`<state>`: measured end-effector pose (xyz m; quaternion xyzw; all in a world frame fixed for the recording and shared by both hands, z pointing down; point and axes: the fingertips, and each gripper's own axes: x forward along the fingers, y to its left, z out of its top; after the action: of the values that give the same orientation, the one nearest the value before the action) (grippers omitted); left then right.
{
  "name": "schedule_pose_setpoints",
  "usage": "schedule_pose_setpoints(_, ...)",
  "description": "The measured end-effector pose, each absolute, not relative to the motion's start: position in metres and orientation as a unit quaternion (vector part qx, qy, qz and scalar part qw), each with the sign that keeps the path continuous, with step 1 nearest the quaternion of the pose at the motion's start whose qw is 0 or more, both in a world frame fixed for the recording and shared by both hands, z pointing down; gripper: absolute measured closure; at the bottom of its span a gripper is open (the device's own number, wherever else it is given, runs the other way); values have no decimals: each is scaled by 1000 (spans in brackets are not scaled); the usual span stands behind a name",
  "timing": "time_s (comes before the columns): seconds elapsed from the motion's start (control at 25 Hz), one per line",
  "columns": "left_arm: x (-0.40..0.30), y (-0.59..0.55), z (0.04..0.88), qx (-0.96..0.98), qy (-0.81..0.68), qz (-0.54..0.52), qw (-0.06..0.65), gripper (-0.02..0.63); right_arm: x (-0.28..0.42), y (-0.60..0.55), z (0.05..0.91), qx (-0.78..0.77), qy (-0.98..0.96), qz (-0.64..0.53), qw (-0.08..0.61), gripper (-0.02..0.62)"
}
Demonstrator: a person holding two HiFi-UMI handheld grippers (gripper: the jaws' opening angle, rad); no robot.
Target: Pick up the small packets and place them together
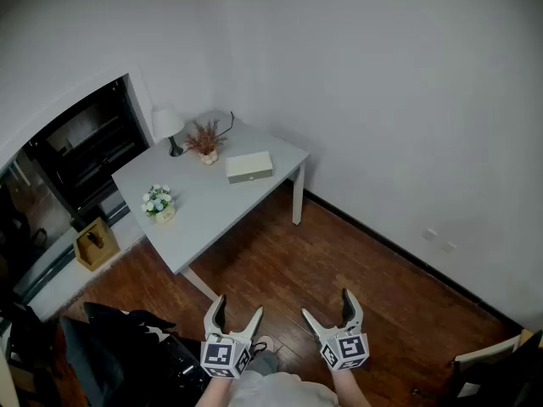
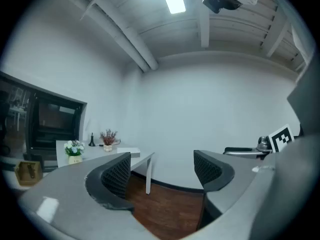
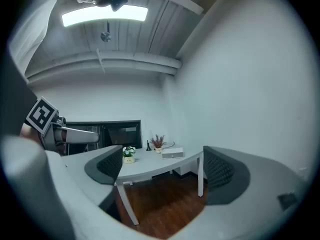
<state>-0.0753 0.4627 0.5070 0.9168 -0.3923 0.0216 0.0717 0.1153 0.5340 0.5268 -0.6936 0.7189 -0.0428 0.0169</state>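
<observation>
No small packets show in any view. A pale grey table (image 1: 212, 214) stands across the room, far from both grippers. My left gripper (image 1: 234, 315) is held low at the bottom of the head view, over the wooden floor, jaws apart and empty. Beside it my right gripper (image 1: 329, 309) is also wide open with nothing between its jaws. In the left gripper view the open jaws (image 2: 162, 171) frame the floor and a table leg. Through the right gripper (image 3: 167, 169) jaws I see the table (image 3: 150, 163) from the side.
On the table stand a small lamp (image 1: 170, 130), a dried-flower pot (image 1: 205, 140), a flat white box (image 1: 249, 166) and a white flower pot (image 1: 159, 203). A dark cabinet (image 1: 81, 155) and a wooden holder (image 1: 95, 243) sit left. A black bag (image 1: 127, 350) lies near my left side.
</observation>
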Motion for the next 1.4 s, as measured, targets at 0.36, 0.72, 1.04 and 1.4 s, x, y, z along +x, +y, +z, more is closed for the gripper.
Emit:
schedule_pose_setpoints(0.36, -74, 322, 507, 919, -389, -1, 66, 229, 107, 392, 525, -674, 738, -38, 4, 97)
schedule_pose_setpoints(0.72, -81, 217, 522, 914, -395, -5, 94, 229, 91, 275, 519, -654, 755, -36, -20, 97)
schedule_pose_setpoints(1.04, -61, 128, 529, 905, -413, -2, 101, 229, 120, 183, 526, -647, 761, -47, -26, 97)
schedule_pose_setpoints(1.4, -14, -6, 516, 895, -442, 14, 66, 229, 182, 17, 514, -622, 782, -27, -10, 97)
